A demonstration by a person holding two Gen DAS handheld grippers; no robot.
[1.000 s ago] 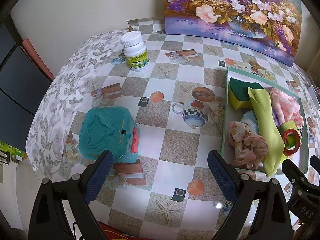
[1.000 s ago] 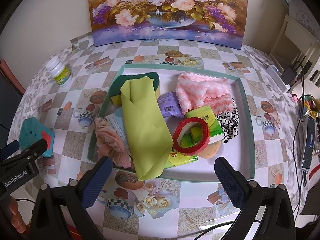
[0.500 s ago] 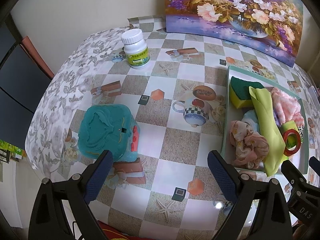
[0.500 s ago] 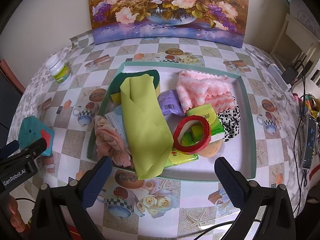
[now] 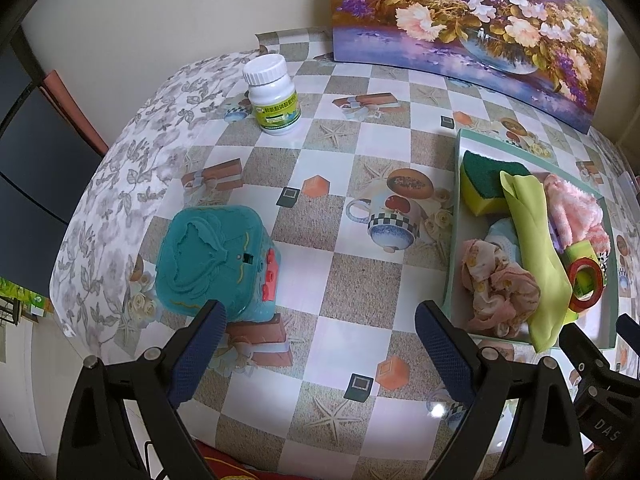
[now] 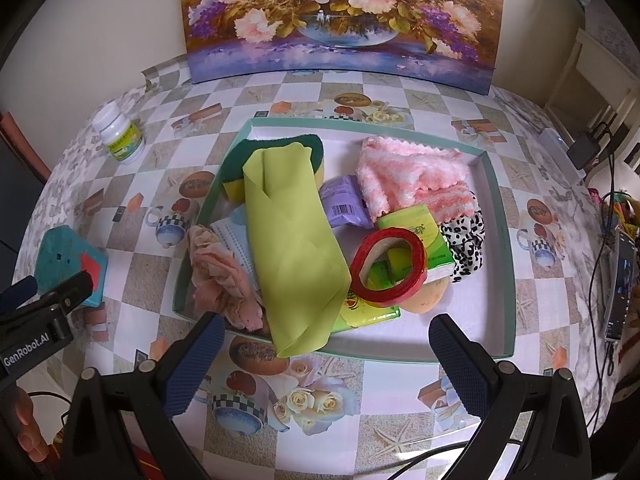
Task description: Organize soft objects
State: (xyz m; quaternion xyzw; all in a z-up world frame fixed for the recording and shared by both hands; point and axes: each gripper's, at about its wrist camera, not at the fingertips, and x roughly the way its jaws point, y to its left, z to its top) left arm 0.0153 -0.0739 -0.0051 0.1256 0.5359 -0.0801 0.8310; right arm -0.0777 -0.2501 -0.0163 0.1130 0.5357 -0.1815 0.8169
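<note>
**Soft things heaped in the tray, both tools wide and empty**

Taking the green tray (image 6: 502,216) as the landmark and reading from its left: well to the left of it, on the checked table (image 6: 400,396), stands a white pill bottle (image 6: 120,136), and nearer the front a teal plastic box (image 5: 216,258) with red buttons. Neither is soft, and I judge both to lie outside the sorting.

The left tool (image 5: 316,350) hangs over the table left of the tray, fingers spread apart with nothing between them; the teal box sits just beyond its left finger.

Inside the tray's left end lie a yellow-and-green sponge (image 6: 236,164), a pleated face mask (image 6: 232,236) and a crumpled pink scarf (image 6: 220,276). The scarf is likely light and limp; a pinch at the thick middle of its bunch should lift it whole. Across them slants a folded lime-green cloth (image 6: 292,248), probably smooth and prone to unfolding, so the folded edge is the safer hold.

Toward the tray's middle: a purple packet (image 6: 344,204), a red tape roll (image 6: 388,266) tilted on green tissue packs (image 6: 412,232). The roll is stiff, the packs squashy.

At the right of the heap, a fluffy pink towel (image 6: 408,172) and a black-and-white spotted scrunchie (image 6: 464,248); both should compress easily.

The right tool (image 6: 320,360) hovers at the tray's near rim, spread wide, gripping nothing.
</note>
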